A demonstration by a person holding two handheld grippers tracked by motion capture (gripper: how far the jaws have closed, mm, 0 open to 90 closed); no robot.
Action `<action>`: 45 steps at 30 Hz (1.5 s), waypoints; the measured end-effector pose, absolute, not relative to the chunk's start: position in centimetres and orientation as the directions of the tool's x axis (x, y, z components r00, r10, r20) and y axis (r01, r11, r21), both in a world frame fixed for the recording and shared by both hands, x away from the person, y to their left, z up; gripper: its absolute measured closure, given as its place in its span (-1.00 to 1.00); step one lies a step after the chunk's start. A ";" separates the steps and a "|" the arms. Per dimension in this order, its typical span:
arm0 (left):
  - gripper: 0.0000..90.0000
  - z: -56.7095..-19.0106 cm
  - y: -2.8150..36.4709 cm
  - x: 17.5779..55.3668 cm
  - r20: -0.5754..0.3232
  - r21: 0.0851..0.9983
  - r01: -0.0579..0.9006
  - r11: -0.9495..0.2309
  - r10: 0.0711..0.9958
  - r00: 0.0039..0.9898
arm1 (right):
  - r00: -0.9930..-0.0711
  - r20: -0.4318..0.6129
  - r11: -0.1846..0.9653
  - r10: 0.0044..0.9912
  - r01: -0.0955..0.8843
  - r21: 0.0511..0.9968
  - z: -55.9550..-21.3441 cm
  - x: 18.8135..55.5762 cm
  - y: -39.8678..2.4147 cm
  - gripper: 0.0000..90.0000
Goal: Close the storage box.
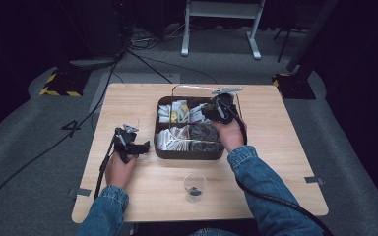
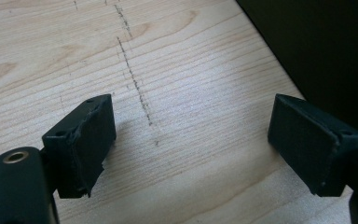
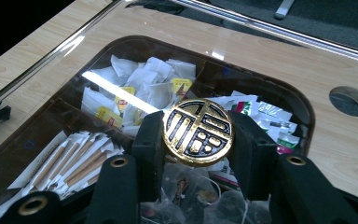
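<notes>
A brown compartment box (image 1: pixel 189 153) sits in the middle of the table, filled with tea bags (image 3: pixel 142 91), paper-wrapped sticks (image 3: pixel 70 161) and other sachets. A clear lid (image 3: pixel 279 35) hangs tilted over it, its curved rim (image 1: pixel 192 86) showing above the box's far side. My right gripper (image 3: pixel 196 120) is shut on the lid's round gold-and-black knob (image 3: pixel 198 133), one pad on each side; in the high view this right gripper (image 1: pixel 215 109) is over the box's far right part. Left of the box, my left gripper (image 1: pixel 139 146) rests low over bare wood, and its pads (image 2: pixel 86 140) stand wide apart with nothing between them.
A small clear glass (image 1: pixel 195 187) with something dark at its bottom stands near the table's front edge. A round hole (image 3: pixel 350 100) is cut in the tabletop beyond the box. Cables trail from both grippers off the table.
</notes>
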State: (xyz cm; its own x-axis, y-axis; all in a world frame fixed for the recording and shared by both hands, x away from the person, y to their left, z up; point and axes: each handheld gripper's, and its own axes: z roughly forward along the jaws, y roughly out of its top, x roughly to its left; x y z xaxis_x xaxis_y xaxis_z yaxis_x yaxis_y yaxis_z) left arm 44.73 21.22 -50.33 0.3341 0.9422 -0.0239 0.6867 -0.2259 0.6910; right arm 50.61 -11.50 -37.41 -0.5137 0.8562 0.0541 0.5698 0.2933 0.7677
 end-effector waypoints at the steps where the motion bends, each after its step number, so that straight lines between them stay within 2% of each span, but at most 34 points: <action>1: -0.65 -50.3 21.2 44.7 -0.024 0.691 0.687 -0.226 0.942 0.334 | -0.513 0.056 0.292 0.857 0.572 0.767 -37.5 50.6 -11.4 0.29; 13: -0.65 -50.3 21.2 44.7 -0.027 0.690 0.688 -0.223 0.943 0.332 | -0.532 0.018 0.340 0.847 0.566 0.751 -38.8 50.9 -9.4 0.29; 21: -0.66 -50.3 21.2 44.6 -0.028 0.688 0.690 -0.224 0.942 0.334 | -0.543 0.035 0.347 0.839 0.584 0.734 -39.9 51.1 -8.0 0.29; 45: -0.66 -50.3 21.2 44.7 -0.027 0.691 0.688 -0.225 0.942 0.335 | -0.527 0.007 0.371 0.850 0.608 0.702 -42.5 51.6 -6.0 0.29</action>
